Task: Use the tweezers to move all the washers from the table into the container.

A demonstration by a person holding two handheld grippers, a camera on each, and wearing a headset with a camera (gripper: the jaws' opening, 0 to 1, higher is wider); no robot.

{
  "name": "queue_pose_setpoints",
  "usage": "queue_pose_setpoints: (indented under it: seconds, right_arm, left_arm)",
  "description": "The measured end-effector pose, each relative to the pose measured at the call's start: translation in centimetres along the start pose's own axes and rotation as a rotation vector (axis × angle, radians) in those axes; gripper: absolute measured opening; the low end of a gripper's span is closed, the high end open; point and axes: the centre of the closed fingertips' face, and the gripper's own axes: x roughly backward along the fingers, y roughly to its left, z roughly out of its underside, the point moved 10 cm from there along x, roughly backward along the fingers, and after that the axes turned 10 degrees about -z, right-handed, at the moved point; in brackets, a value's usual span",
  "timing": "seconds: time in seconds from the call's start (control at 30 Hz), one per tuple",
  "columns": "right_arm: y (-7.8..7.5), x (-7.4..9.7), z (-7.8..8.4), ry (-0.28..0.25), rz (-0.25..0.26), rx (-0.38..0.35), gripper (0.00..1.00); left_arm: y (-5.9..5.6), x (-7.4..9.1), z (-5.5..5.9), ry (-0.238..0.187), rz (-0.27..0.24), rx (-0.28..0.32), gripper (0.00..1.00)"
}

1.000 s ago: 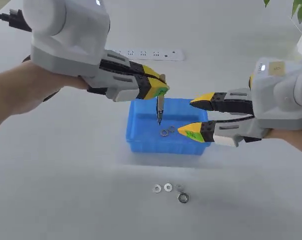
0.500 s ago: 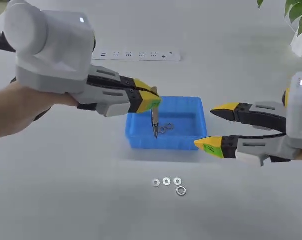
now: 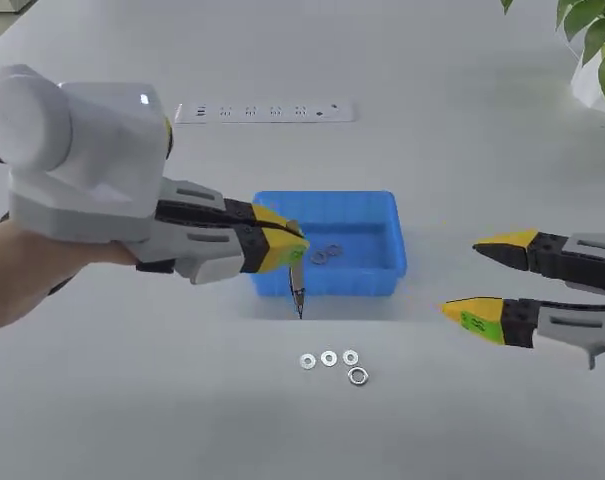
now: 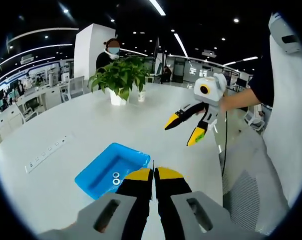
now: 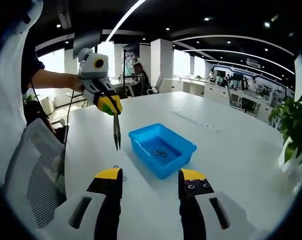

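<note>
Tweezers (image 3: 297, 290), pinched in my left gripper (image 3: 294, 245), left the container (image 3: 354, 283); washers (image 3: 330, 361) just near-right of tip (right gripper (image 3: 462, 278) gapes empty).

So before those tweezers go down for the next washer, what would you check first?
1. Grip on the tweezers: ok, left gripper shut on them, tips down.
2. Tweezer tips empty: cannot tell, too small.
3. Next target: ok, four washers lie on the table before the container.
4. Room in the container: ok, two washers inside.
5. Path clear: ok, right gripper open, off to the side.
</note>
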Motion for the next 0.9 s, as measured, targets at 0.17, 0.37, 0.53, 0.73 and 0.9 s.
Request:
queue_pose_setpoints:
  seconds: [0.17,0.37,0.53,0.73,0.9]
  right_arm:
    - [0.6,0.2,0.3,-0.024,-0.015,-0.013,0.51]
    - [1.2,0.2,0.9,0.001,-0.029,-0.021,0.54]
    - [2.0,-0.1,1.4,0.008,-0.053,-0.029,0.59]
    - [2.9,-0.6,2.0,0.020,-0.083,-0.041,0.61]
    - [3.1,-0.7,2.1,0.021,-0.102,-0.052,0.61]
  left_arm:
    - [-1.2,-0.1,0.9,0.006,0.006,0.000,0.06]
    - [-2.3,-0.1,2.1,0.015,0.014,0.028,0.06]
    - [-2.9,-0.1,2.9,0.010,0.013,0.030,0.06]
    - [-3.2,-0.1,3.3,-0.022,0.013,0.007,0.06]
    - [-3.2,-0.3,3.5,-0.024,0.009,-0.006,0.06]
